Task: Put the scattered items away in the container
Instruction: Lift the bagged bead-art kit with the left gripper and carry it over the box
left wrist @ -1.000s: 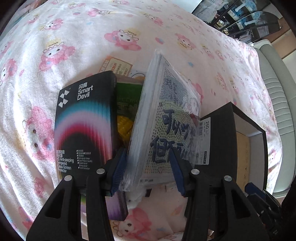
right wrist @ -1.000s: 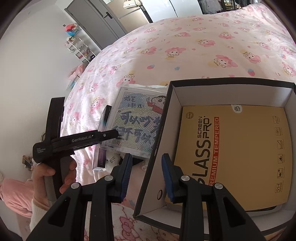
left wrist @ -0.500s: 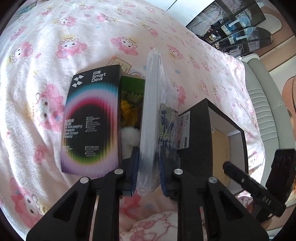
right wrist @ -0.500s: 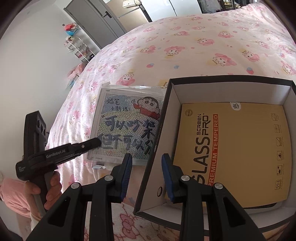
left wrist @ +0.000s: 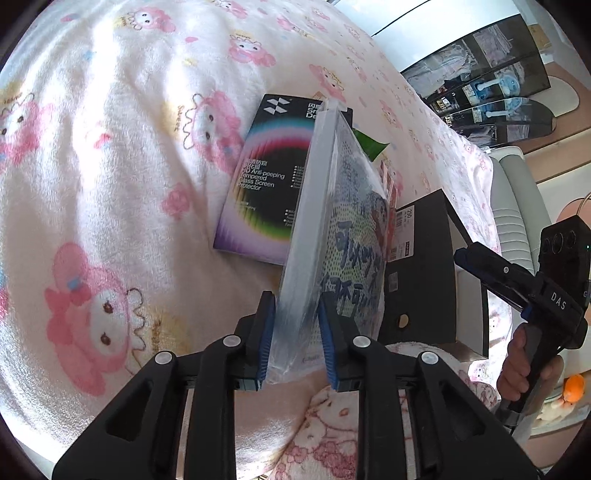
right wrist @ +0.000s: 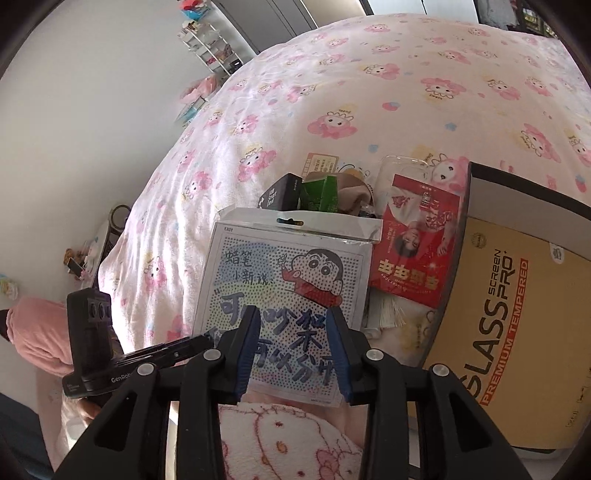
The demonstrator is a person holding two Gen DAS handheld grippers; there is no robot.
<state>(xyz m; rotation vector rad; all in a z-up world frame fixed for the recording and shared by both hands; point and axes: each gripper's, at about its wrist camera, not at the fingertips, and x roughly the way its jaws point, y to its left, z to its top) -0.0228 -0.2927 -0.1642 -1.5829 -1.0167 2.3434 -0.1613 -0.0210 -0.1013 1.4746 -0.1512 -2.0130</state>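
Left wrist view: the left gripper (left wrist: 295, 332) pinches the bagged cartoon bead board (left wrist: 332, 229) on edge, jaws easing apart, beside the black box (left wrist: 424, 266).

Right wrist view: the right gripper (right wrist: 293, 347), jaws widening on nothing, hovers before the board; the box (right wrist: 480, 184) holds a yellow screen-protector pack (right wrist: 517, 295).

Pink-and-white cartoon-print blanket (left wrist: 110, 177) covers the whole bed, lit bright by daylight. Ahead and left of the right jaws: plain white wall (right wrist: 92, 92), white wire shelf rack (right wrist: 210, 48) stacked with small stuff, grey cabinet doors (right wrist: 288, 14) beside it. Ahead and right of the left jaws: dark glass display shelves (left wrist: 491, 88), and a white padded chair (left wrist: 517, 206) at the bed edge.
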